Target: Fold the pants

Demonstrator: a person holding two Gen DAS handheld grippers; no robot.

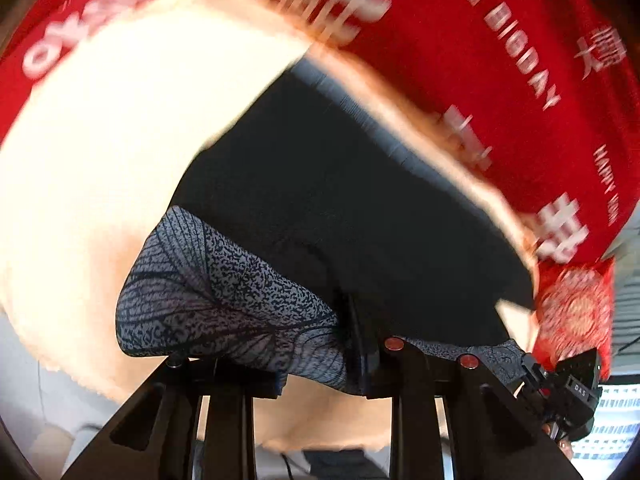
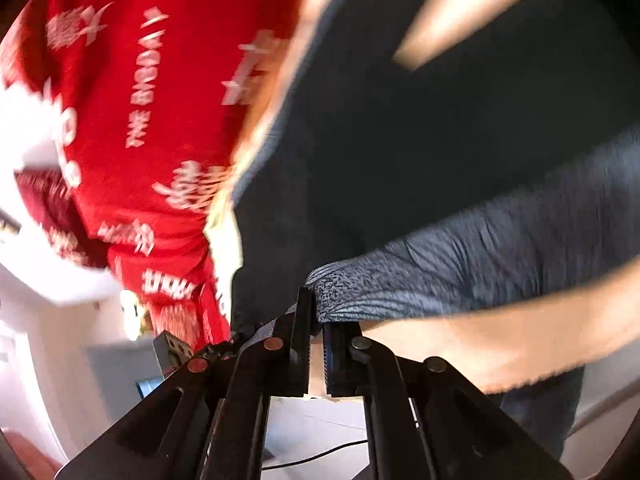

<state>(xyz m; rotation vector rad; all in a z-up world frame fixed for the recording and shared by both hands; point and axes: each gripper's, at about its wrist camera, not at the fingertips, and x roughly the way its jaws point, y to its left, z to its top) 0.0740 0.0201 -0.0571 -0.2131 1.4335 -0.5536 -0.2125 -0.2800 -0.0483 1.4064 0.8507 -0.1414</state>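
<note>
The pants [image 1: 340,200] are dark, with a blue-grey speckled, leaf-patterned band [image 1: 216,292] along the near edge. They hang lifted over a cream fleecy blanket [image 1: 100,160]. My left gripper [image 1: 320,360] is shut on that patterned band, with cloth bunched between its fingers. The right gripper [image 1: 560,376] shows at the far right of the left wrist view, holding the band's other end. In the right wrist view the right gripper [image 2: 318,340] is shut on the patterned band [image 2: 460,276], and the dark pants [image 2: 400,140] stretch away above it. Both views are blurred.
A red cloth with white lettering [image 1: 460,40] lies under the cream blanket and runs along its far side [image 2: 140,120]. A red cushion with a gold pattern [image 1: 576,312] sits at its end. Pale floor and a thin cable [image 2: 320,452] show below the grippers.
</note>
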